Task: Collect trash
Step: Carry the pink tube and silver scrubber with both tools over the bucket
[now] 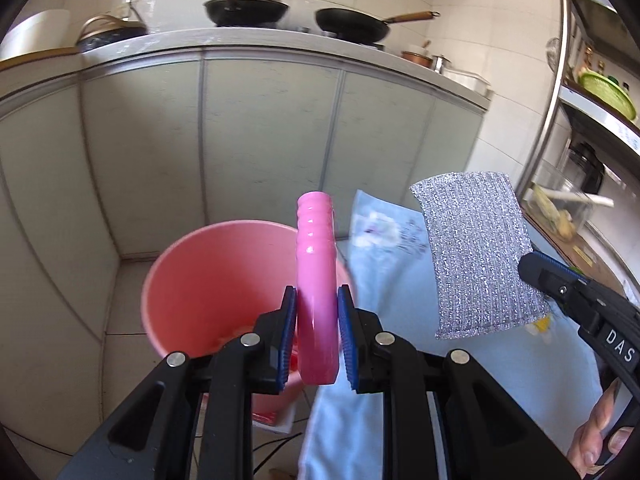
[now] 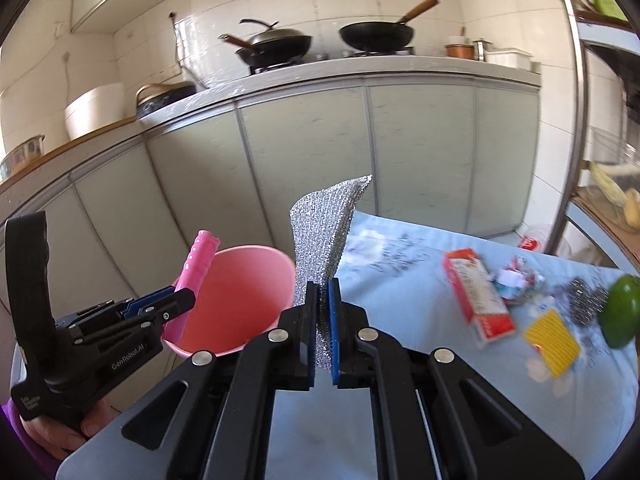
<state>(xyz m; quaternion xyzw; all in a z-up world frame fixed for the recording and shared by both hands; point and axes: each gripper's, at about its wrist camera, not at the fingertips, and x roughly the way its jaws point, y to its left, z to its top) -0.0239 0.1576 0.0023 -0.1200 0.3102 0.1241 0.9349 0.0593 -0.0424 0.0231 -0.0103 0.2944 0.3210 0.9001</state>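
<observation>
My left gripper [image 1: 317,304] is shut on a pink plastic bottle [image 1: 315,280], held upright over the right rim of the pink bin [image 1: 192,280]. From the right wrist view the left gripper [image 2: 182,300] holds the pink bottle [image 2: 198,264] at the left edge of the pink bin [image 2: 240,300]. My right gripper [image 2: 323,298] is shut on a silver scouring pad [image 2: 326,236], raised just right of the bin. In the left wrist view the pad [image 1: 476,252] hangs from the right gripper [image 1: 538,274] above the table.
On the light blue tablecloth [image 2: 400,320] lie a red-and-white box [image 2: 478,292], crumpled paper [image 2: 516,278], a steel wool ball [image 2: 584,304], a yellow sponge [image 2: 552,338] and a green fruit [image 2: 620,312]. Kitchen cabinets [image 1: 260,140] stand behind the bin.
</observation>
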